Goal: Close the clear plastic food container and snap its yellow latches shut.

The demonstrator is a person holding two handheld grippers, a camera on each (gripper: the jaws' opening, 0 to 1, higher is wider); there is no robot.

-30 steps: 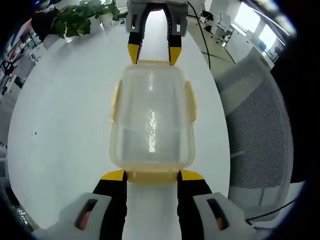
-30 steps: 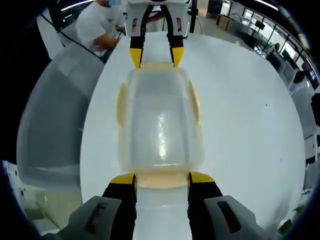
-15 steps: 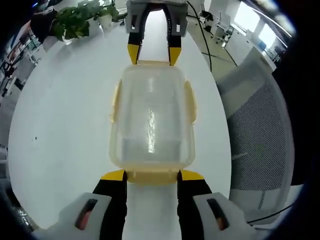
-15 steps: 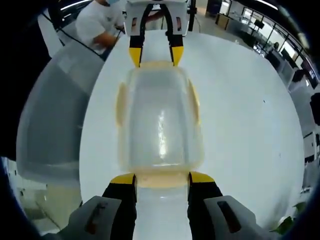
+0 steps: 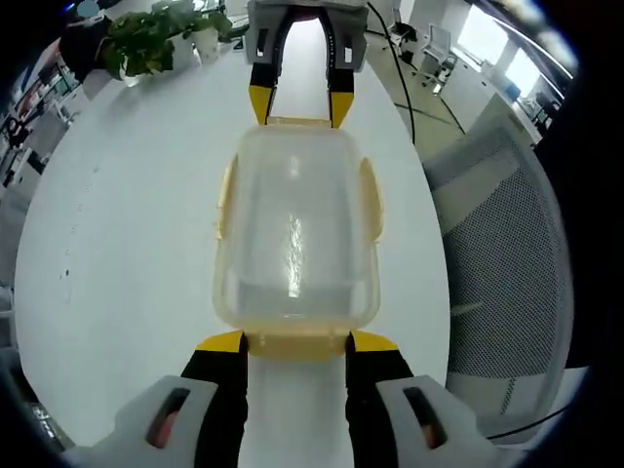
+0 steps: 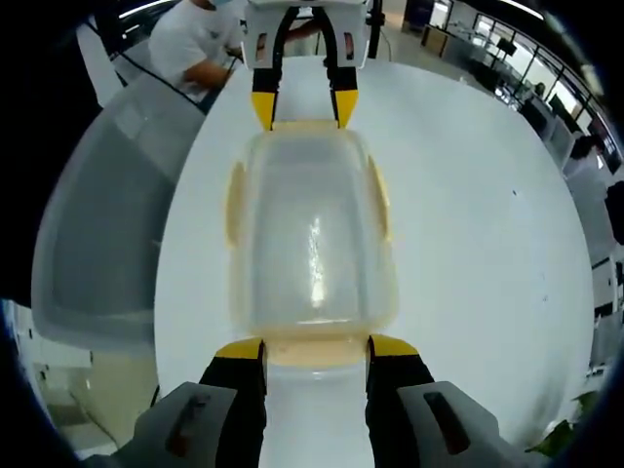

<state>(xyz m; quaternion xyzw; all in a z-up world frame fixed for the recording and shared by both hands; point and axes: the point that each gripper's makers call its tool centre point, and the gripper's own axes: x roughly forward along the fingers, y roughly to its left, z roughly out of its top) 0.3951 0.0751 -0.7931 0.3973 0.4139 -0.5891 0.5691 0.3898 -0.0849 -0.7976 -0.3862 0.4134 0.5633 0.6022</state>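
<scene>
Clear plastic with yellow trim: the rectangular food container lies lid-up on the round white worktop, squarely between the two tools. In the left gripper view, the left tool has its two yellow-tipped black jaws spread apart, one at each corner of the container's near end, with the near yellow end latch lying between the tips. Whether the tips press on that latch or merely sit beside it is hard to judge from this angle. At the far end of the container, the right tool comes in from the top of this view, its jaws likewise spread and their yellow tips at the far yellow edge.

In the right gripper view the arrangement mirrors itself: the right tool is released, jaws wide, tips at the corners of the near end of the container, and the left tool meets the opposite end. The lid sits down on the box, and the two yellow side latches run along the long sides, one to the left and one to the right of each tool's line of sight; they appear to lie flat against the walls.

Beyond the worktop, to the right of the left tool, stands a grey mesh-backed office chair. A green potted plant sits at the worktop's far left edge. In the right gripper view a person in a white shirt is past the far end.
</scene>
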